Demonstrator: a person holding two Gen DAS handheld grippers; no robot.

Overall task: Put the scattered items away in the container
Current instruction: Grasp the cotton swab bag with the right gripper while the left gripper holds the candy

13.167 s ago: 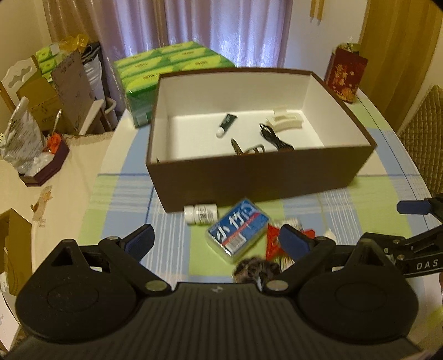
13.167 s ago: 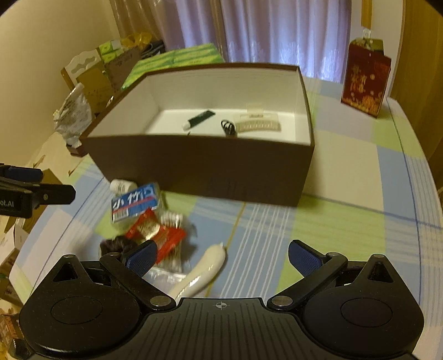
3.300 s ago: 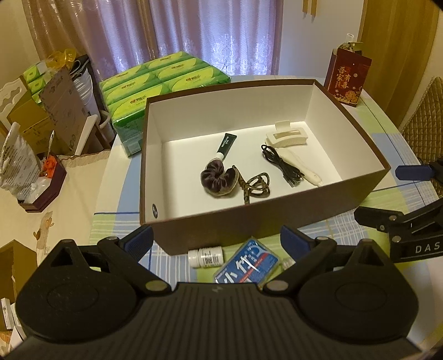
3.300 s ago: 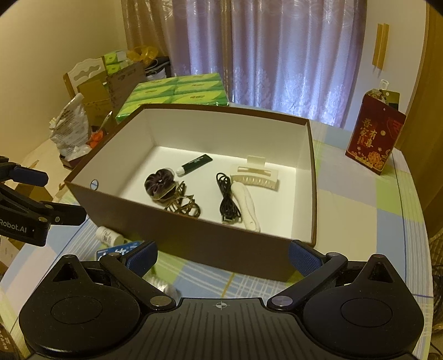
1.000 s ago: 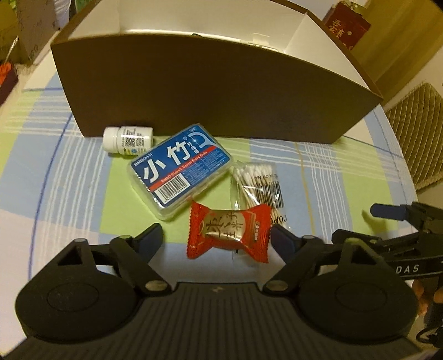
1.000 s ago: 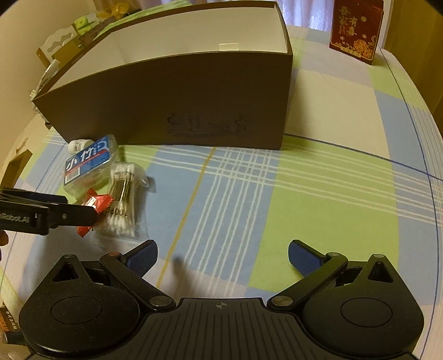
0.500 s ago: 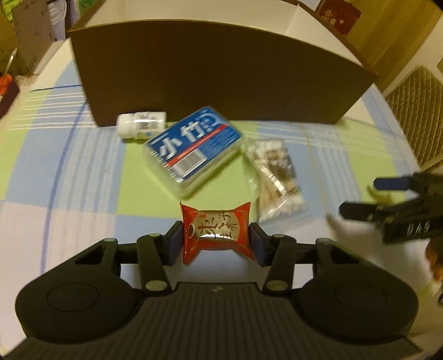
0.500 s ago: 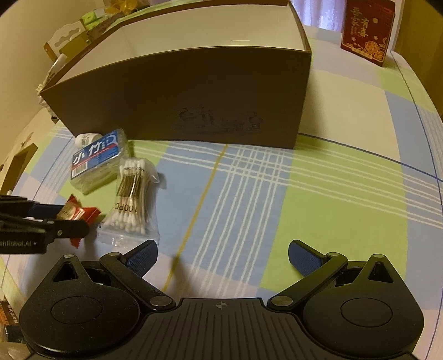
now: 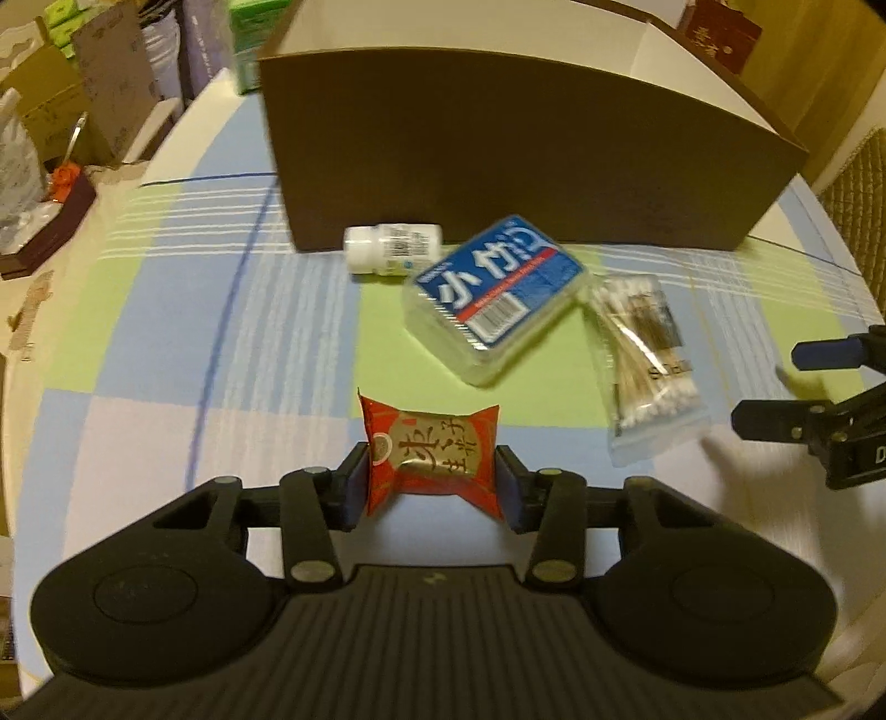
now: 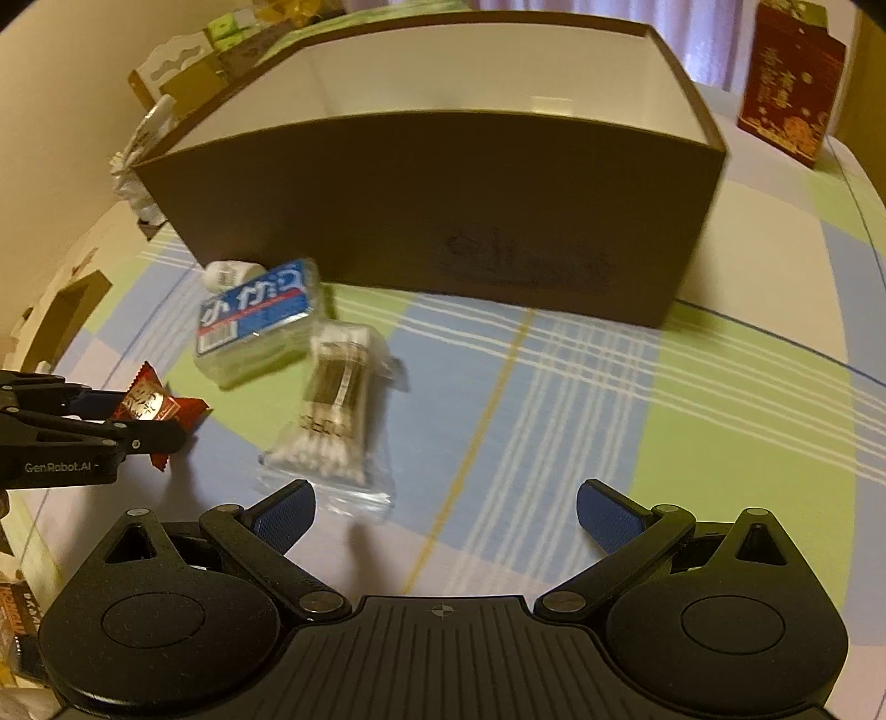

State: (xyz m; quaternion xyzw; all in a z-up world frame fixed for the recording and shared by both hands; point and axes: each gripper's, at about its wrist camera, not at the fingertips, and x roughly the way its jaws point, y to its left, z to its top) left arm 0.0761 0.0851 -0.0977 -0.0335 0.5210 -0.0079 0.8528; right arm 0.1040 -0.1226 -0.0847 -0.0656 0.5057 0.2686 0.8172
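My left gripper (image 9: 432, 484) is shut on a red snack packet (image 9: 431, 455), held just above the checked tablecloth (image 9: 166, 343); the same packet (image 10: 145, 403) shows at the left of the right wrist view. Ahead stands the brown box (image 9: 498, 149), its inside hidden from here. In front of it lie a white pill bottle (image 9: 392, 248), a blue-labelled clear case (image 9: 495, 293) and a bag of cotton swabs (image 9: 645, 354). My right gripper (image 10: 446, 515) is open, low over the cloth, with the swab bag (image 10: 335, 410) just ahead of its left finger.
A red gift bag (image 10: 789, 77) stands at the back right of the table. Cardboard boxes and plastic bags (image 9: 50, 127) crowd the floor to the left. Green tissue packs (image 9: 249, 33) sit behind the brown box. A woven chair back (image 9: 864, 183) is at the right.
My left gripper closed on the red packet and has lifted it a little, shifting left. My right gripper moved in closer to the swab bag and stays open.
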